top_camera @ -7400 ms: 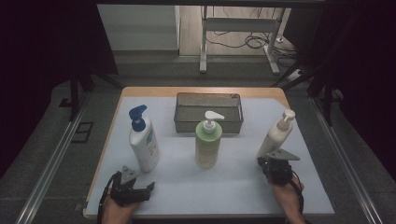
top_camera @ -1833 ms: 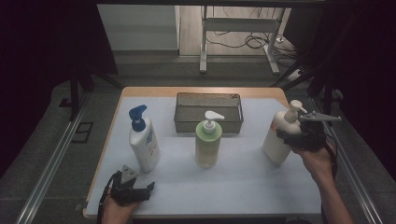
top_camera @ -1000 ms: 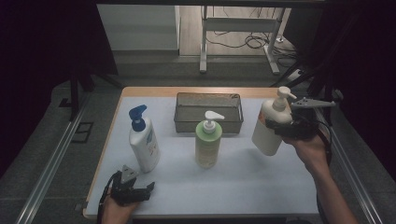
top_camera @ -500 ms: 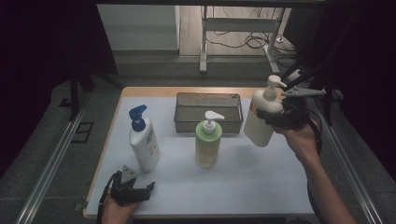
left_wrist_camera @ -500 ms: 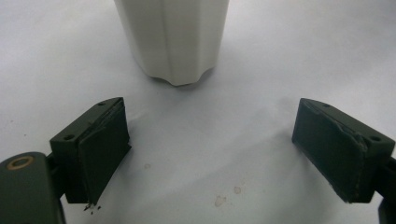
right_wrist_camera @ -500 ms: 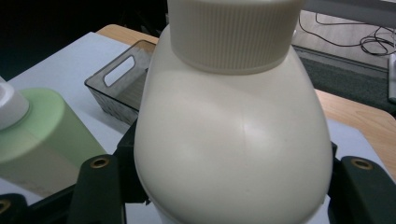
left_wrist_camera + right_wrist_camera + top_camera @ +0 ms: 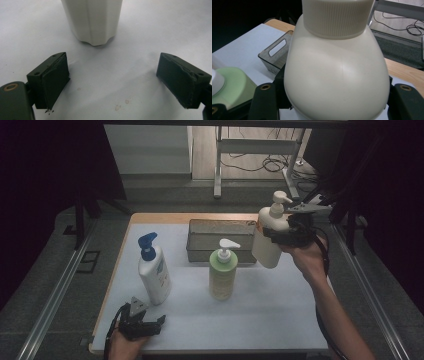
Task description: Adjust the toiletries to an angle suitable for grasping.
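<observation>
High view shows the right gripper (image 7: 286,236) clamped on a cream plastic pump bottle (image 7: 269,237): smooth, likely slippery, best held mid-body; left gripper (image 7: 145,325) jaws apart

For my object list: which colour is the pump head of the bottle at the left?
Blue, on a white bottle; the high view shows the pump head best.

Cream bottle (image 7: 268,240): smooth plastic, slight sheen, ribbed collar. Green bottle (image 7: 222,277): matt plastic. White bottle (image 7: 154,277): glossy plastic, blue pump. Basket (image 7: 200,241): translucent grey plastic. Table (image 7: 260,310): matt white top, wood edge.
</observation>
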The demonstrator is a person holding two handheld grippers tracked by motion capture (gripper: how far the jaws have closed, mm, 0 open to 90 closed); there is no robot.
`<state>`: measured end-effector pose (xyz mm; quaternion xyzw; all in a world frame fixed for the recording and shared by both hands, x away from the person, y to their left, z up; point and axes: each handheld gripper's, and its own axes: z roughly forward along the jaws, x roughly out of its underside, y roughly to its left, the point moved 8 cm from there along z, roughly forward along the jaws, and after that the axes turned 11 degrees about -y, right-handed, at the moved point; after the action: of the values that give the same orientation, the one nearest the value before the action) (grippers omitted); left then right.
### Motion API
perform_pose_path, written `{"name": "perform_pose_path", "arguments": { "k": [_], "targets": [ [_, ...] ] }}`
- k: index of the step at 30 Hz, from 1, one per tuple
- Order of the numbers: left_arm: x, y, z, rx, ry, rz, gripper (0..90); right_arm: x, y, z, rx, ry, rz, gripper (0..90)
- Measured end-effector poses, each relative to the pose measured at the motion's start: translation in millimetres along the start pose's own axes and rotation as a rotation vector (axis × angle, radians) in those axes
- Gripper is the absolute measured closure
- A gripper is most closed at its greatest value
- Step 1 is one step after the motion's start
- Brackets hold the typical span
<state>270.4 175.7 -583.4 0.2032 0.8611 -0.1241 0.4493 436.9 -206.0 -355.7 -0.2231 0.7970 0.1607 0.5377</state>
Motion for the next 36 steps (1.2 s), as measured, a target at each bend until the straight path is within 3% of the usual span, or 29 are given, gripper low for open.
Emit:
{"name": "perform_pose_path", "arguments": {
  "k": [20, 36],
  "targets": [
    [0.1, 0.2, -0.1, 0.000, 0.002, 0.002, 10.6, -29.0, 19.1, 38.9, -0.013, -0.046, -0.019, 36.8],
    [0.0, 0.2, -0.1, 0.001, 0.003, 0.002, 10.6, -38.7, 33.2, 76.8, -0.011, -0.061, -0.016, 36.9]
  ]
}}
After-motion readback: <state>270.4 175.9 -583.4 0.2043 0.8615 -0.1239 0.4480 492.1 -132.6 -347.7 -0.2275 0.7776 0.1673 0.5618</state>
